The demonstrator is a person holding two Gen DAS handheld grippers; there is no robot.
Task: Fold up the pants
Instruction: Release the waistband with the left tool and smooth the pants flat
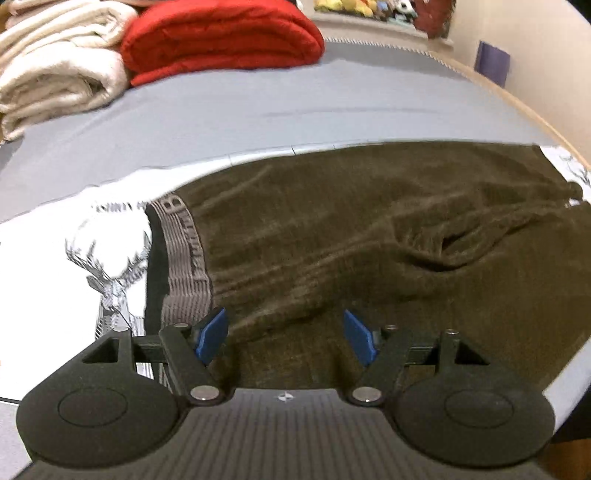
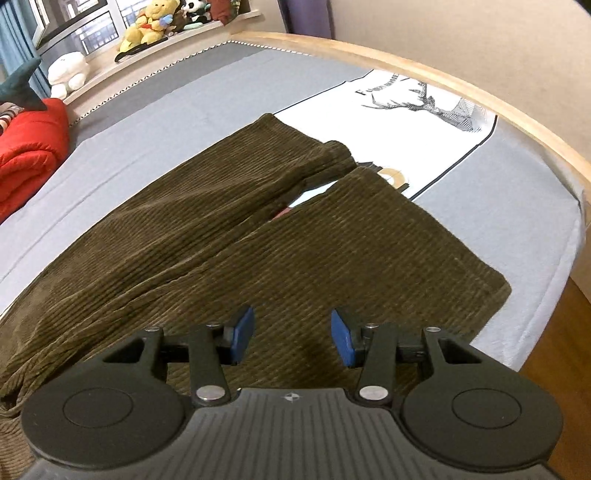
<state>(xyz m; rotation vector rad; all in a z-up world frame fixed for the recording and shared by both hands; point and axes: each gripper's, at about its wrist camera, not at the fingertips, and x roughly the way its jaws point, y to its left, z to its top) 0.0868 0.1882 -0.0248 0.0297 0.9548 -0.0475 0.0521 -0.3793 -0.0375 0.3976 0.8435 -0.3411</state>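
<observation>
left gripper (image 1: 284, 338) and right gripper (image 2: 292, 338) jaws open, empty, above olive corduroy pants (image 2: 221, 229) on bed (image 2: 184, 122).

The bed (image 2: 155, 122) has a grey sheet and a pale wooden frame (image 2: 424, 62) along its far edge. At 12 o'clock in the right wrist view a beige wall (image 2: 480, 40) rises behind it. At 10 o'clock a window (image 2: 79, 27) with a blue curtain (image 2: 16, 51) stands above a ledge (image 2: 173, 40) with soft toys (image 2: 147, 26). At 4 o'clock a brown wooden floor (image 2: 565, 332) shows. In the left wrist view, at 11 o'clock, a folded red blanket (image 1: 221, 33) lies beside cream blankets (image 1: 59, 66).
</observation>
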